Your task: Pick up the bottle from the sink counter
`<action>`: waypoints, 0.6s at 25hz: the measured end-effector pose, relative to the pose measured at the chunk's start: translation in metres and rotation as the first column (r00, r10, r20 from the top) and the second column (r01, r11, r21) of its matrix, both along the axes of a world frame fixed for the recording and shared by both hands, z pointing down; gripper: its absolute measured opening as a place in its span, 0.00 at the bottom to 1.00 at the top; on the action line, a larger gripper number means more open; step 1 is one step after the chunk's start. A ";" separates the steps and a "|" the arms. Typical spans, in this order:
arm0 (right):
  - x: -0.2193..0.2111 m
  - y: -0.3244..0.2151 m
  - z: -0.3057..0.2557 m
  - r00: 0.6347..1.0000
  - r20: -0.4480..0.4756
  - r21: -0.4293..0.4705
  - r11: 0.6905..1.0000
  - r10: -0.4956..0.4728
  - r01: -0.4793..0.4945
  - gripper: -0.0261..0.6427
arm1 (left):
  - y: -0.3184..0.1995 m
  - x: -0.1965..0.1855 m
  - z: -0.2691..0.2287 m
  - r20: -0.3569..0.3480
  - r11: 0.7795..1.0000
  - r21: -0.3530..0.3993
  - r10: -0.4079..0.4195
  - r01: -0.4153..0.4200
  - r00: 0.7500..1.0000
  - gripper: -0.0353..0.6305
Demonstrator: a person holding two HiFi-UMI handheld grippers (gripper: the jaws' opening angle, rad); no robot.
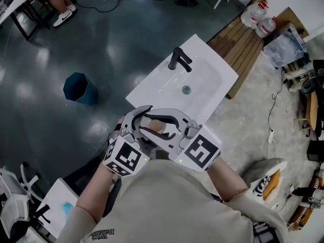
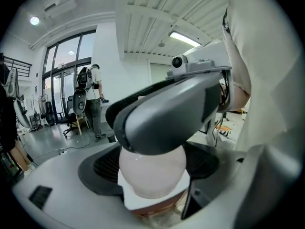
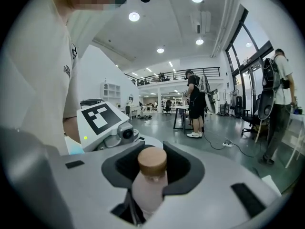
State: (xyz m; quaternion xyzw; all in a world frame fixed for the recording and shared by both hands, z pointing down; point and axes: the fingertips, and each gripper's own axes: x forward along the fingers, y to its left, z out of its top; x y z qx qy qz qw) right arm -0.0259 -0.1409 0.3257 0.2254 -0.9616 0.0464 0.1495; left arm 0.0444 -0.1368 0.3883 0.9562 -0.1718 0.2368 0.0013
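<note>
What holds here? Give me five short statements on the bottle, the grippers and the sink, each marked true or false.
1. The right gripper is shut on the bottle. True.
2. The bottle's cap is blue. False: it is a wood-like tan.
3. The faucet on the sink counter is black. True.
4. The teal bin stands on the sink counter. False: it stands on the floor, off to the counter's left in the head view.
5. The left gripper has nothing between its jaws. False: the bottle's pale rounded end sits between them.
</note>
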 end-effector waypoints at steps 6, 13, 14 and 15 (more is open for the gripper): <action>-0.008 0.019 0.015 0.999 -0.028 -0.048 0.998 -0.037 0.035 0.19 | 0.019 -0.006 0.014 0.008 0.999 -0.048 -0.024 0.024 1.000 0.62; -0.010 0.020 0.023 0.997 -0.039 -0.066 0.996 -0.061 0.058 0.19 | 0.020 -0.008 0.023 0.008 0.997 -0.069 -0.036 0.036 0.999 0.62; -0.010 0.019 0.023 0.998 -0.037 -0.067 0.996 -0.060 0.058 0.19 | 0.019 -0.008 0.023 0.007 0.997 -0.068 -0.036 0.036 0.999 0.62; -0.010 0.018 0.023 0.998 -0.034 -0.067 0.996 -0.059 0.057 0.19 | 0.019 -0.008 0.023 0.007 0.997 -0.067 -0.036 0.036 0.999 0.62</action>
